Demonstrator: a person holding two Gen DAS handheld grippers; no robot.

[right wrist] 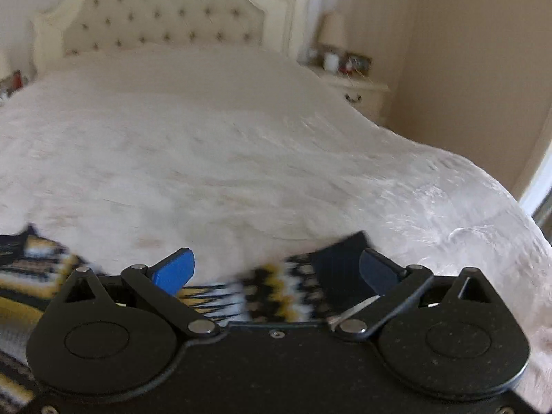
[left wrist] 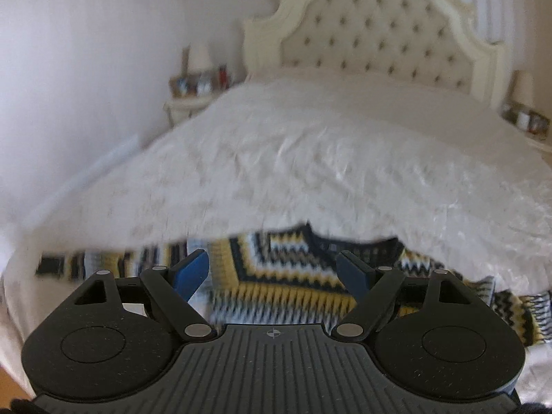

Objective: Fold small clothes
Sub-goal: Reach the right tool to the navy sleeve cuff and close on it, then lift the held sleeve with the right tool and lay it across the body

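At the foot of the bed (left wrist: 310,158), a zigzag-knit sweater (left wrist: 276,276) in yellow, black and white lies spread on the white cover, close to the near edge. Both views are blurred, so fine detail is lost.

The left tool (left wrist: 272,272) hangs over the sweater's body with its blue pads wide apart, gripping nothing. The right tool (right wrist: 276,270) is likewise open and empty; between its pads lies what looks like a sleeve (right wrist: 293,289) with a dark cuff, though the blur leaves it uncertain whether any pad touches the knit.

My judgement is that the folding has barely begun: the garment looks laid out flat, with no fold visible, and the two tools seem poised to take hold. The next move probably calls for lowering each tool until one pad slips under a single layer of the knit, closing on the sleeve or a side edge, then carrying it across the body. Thick knit bunches easily, so a shallow, firm pinch would serve better than a deep one.

The sweater's long span runs left to right along the bed's near edge, sleeves reaching out to either side. A dark V-shaped neckline (left wrist: 345,245) seems to point away, toward the headboard (left wrist: 379,31), which would put the hem nearest the tools.
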